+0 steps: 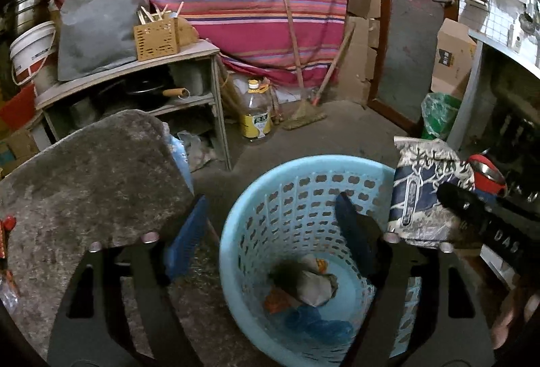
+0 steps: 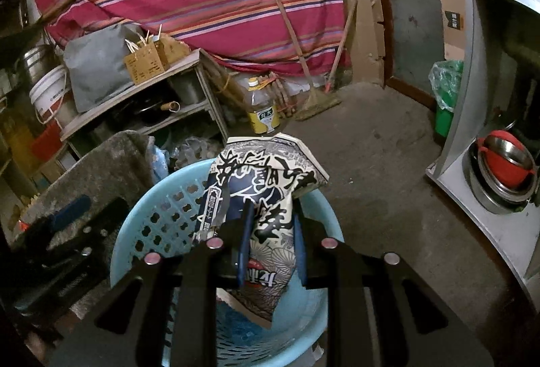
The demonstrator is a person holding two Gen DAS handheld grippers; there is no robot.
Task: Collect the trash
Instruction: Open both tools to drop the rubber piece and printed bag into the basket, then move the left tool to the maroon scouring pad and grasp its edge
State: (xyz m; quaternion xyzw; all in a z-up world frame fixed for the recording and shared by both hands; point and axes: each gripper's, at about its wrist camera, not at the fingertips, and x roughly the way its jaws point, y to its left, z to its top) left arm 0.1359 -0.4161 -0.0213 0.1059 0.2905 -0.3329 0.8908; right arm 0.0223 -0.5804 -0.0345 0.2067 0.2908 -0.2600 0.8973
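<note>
A light blue perforated basket [image 1: 287,198] stands on the concrete floor; crumpled paper and wrappers [image 1: 314,286] lie at its bottom. My left gripper [image 1: 270,232] is open over its near left side, one blue pad above the grey mat and the other inside the rim, with nothing pinched. A white and navy printed snack bag [image 2: 266,184] hangs upright over the basket [image 2: 162,221], and my right gripper [image 2: 271,242] is shut on its lower part. The left wrist view shows that bag [image 1: 428,191] at the basket's right edge, with the right gripper's black body behind it.
A grey fuzzy mat [image 1: 91,171] covers a seat left of the basket. Behind it stands a low shelf [image 1: 135,73] with a grey bag and a wooden box. An oil bottle [image 1: 256,117], a broom [image 1: 303,113] and a green-lined bin [image 1: 438,113] are farther back. Metal bowls [image 2: 506,167] sit on the right.
</note>
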